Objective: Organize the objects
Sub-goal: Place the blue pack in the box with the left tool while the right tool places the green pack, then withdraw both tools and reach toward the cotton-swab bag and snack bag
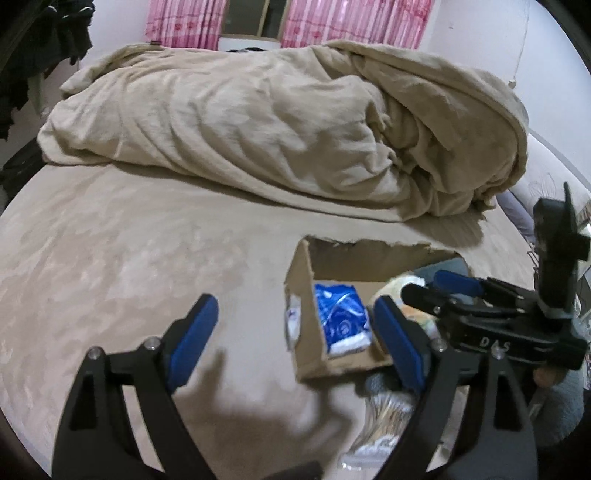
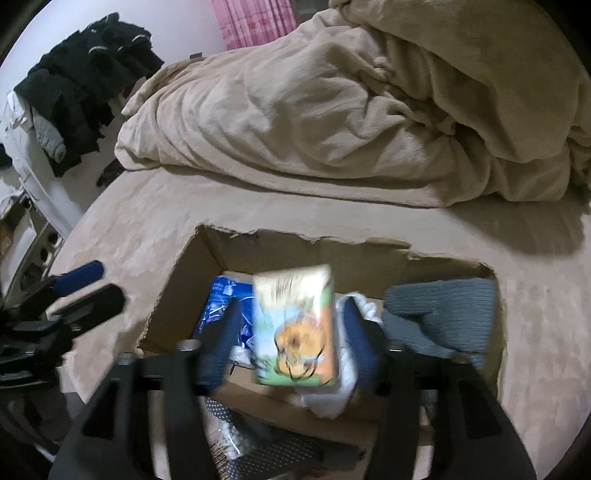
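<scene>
An open cardboard box sits on the bed. Inside lie a blue packet, a grey knitted item and something white. A colourful packet with an orange animal picture is blurred between my right gripper's open fingers, over the box; I cannot tell if a pad touches it. My left gripper is open and empty, left of and over the box's left wall. The right gripper also shows in the left wrist view.
A bunched beige blanket fills the far half of the bed. Dark clothes hang at the left. Dotted and clear-wrapped items lie before the box. Pink curtains at the back.
</scene>
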The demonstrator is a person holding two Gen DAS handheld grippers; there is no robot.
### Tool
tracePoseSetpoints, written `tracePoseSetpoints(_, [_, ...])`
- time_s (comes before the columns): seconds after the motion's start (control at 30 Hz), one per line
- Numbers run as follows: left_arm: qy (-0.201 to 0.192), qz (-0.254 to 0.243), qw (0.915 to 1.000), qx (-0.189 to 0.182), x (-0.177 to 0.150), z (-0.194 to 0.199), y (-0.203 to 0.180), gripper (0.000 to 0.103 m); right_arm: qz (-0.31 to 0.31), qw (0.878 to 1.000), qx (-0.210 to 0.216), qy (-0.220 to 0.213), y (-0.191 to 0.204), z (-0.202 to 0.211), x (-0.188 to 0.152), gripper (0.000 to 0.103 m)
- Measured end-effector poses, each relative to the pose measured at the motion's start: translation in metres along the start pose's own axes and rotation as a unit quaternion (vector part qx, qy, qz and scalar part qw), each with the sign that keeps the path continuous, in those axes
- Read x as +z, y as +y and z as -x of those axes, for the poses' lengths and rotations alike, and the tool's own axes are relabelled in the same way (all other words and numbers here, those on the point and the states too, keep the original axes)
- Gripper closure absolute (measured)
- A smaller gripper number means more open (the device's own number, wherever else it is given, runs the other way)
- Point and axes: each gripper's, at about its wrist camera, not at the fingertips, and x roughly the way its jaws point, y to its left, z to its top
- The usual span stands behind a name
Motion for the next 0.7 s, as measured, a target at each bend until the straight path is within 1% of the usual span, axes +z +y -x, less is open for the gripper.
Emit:
tracePoseSetpoints(0.03, [-0.002,-0.001,1.0000,0.001,-0.001,0.005,0.000,0.015,0.000,1.000,-0.001,-0.002,0.001,0.001,0.000,0.024])
tracePoseSetpoints(0.23, [-0.022,-0.002,0.9997,0.007,-0.008,0.042,-0.003,0.015,-0.006,1.000,-0.007,-0.021,0.002,0.027,-0.005,0.024])
tracePoseSetpoints(0.47, [-0.044,-0.012,0.9990,0.001,-0.015,0.082,-0.018,0.015,-0.005,0.998,-0.015,-0.056,0.007,0.083,-0.016,0.024])
tracePoseSetpoints(0.63, [-0.051,-0.016,0.9986,-0.007,-0.023,0.104,-0.029,0.015,-0.018,0.997,-0.012,-0.070,0.008,0.117,-0.028,0.024])
tracePoseSetpoints(0.7, [-0.051,-0.019,0.9985,-0.009,-0.027,0.110,-0.033,0.015,-0.030,0.997,-0.002,-0.072,0.009,0.129,-0.036,0.024])
